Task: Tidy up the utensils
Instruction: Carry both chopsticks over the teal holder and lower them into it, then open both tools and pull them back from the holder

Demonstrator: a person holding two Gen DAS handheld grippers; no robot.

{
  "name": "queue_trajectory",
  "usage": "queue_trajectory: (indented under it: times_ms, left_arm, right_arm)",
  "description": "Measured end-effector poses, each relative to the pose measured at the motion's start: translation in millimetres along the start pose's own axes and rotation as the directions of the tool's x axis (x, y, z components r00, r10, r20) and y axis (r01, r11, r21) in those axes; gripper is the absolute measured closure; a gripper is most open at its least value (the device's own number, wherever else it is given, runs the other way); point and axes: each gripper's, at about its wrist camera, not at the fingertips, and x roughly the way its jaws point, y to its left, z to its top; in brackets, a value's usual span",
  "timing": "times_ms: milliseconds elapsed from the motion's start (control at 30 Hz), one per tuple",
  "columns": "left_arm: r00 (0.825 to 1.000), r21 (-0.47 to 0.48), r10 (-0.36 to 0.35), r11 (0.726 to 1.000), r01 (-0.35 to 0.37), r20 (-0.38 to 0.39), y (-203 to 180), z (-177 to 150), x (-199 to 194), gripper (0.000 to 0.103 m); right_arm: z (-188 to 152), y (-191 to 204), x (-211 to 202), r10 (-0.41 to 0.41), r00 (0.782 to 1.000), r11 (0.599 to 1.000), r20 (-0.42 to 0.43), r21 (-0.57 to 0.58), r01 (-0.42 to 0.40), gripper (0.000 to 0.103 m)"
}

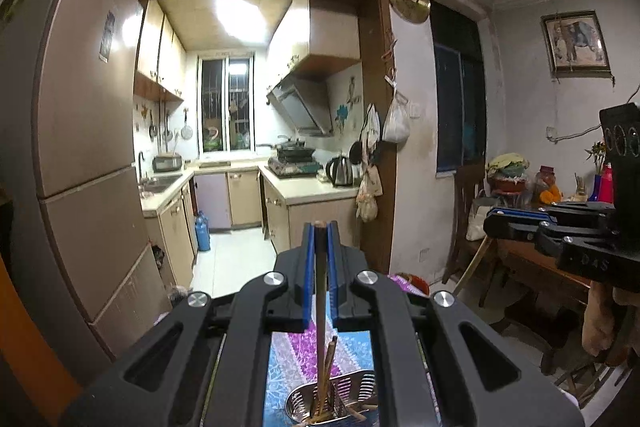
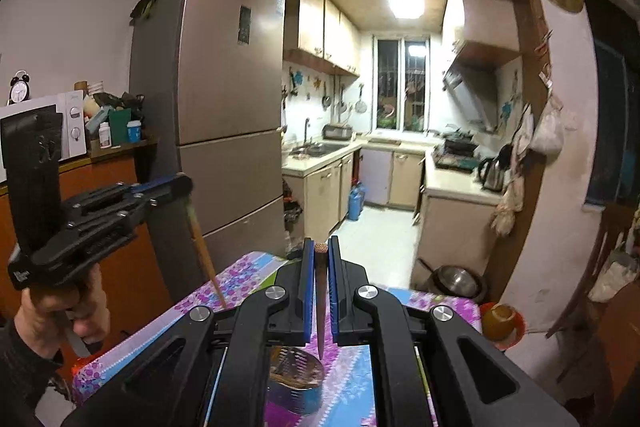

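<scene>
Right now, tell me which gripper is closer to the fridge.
Left. The left gripper, clamping a chopstick, is in front of the fridge; the right gripper, clamping a second chopstick, is farther out, on the side away from it.

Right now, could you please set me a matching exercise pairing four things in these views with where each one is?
Things:
1. tan chopstick
2. dark chopstick
3. kettle
4. blue cylinder

Places:
A. kitchen floor
B. between the left gripper fingers, lower end in the chopstick holder
C. kitchen counter
D. between the right gripper fingers, tip over the perforated metal container

Pairs: 1-B, 2-D, 3-C, 4-A.
</scene>
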Motion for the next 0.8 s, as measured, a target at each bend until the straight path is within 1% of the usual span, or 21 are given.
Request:
queue_trajectory:
  times_ms: [233,400,700,800]
  left_arm:
    - [0.997,-0.017,-0.001,1.000,0.000,-0.082,17,-32,40,0.098]
    - [0.992,-0.023,0.000,1.000,-0.003,-0.129,29,-48,61,0.098]
    - [0.986,-0.024,-0.010,1.000,0.006,-0.169,37,-67,81,0.098]
    - [0.984,-0.030,0.000,1.000,-0.006,-0.180,41,-73,86,0.098]
  right_arm:
    - [-28,-6,54,0.029,0.996,0.999,-0.088,0.046,-0.025,0.095]
    - [-41,-5,81,0.041,0.990,0.998,-0.138,0.056,-0.033,0.095]
    - [-61,0,105,0.049,0.981,0.998,-0.188,0.054,-0.039,0.095]
    - [-66,-2,109,0.054,0.978,0.997,-0.201,0.065,-0.042,0.095]
